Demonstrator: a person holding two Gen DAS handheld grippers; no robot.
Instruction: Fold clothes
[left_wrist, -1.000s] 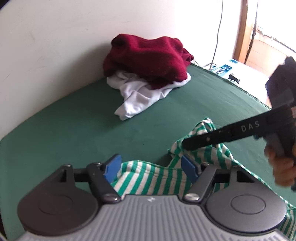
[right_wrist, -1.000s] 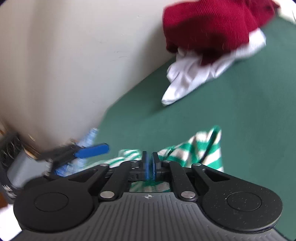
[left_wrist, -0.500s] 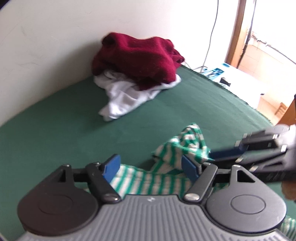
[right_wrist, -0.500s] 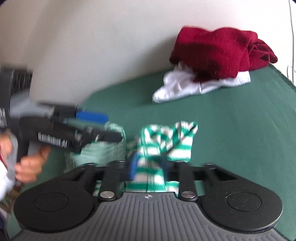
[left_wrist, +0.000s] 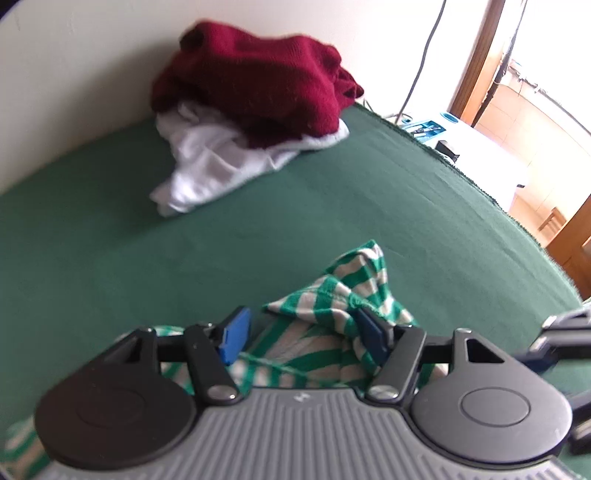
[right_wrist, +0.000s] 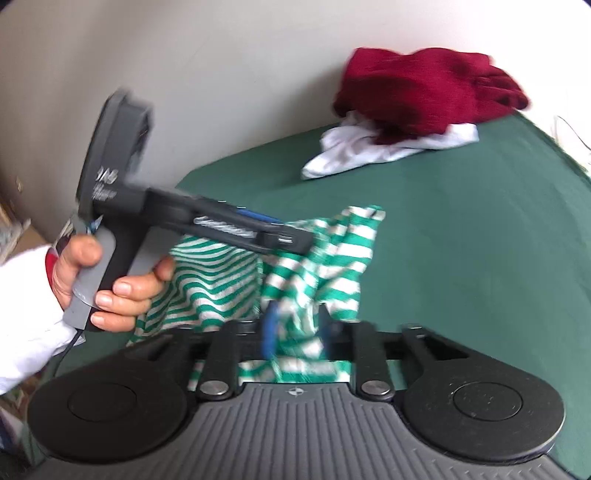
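Striped garment: green-and-white knit, crumpled in loose folds, lying on the green table cover in front of both grippers
Left gripper: jaws apart and closing, a bunched fold lies between the blue pads
Right gripper: jaws opening, striped cloth between them, blurred
Far corner: maroon sweater piled on a white garment, well apart from the striped one

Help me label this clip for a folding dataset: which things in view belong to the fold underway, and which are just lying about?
In the job:
- striped green-and-white garment
- left tongs, closing, stripes between them
- right tongs, opening over the stripes

Lying about:
- dark red sweater
- white garment under it
- green table cover
- blue box beyond the table
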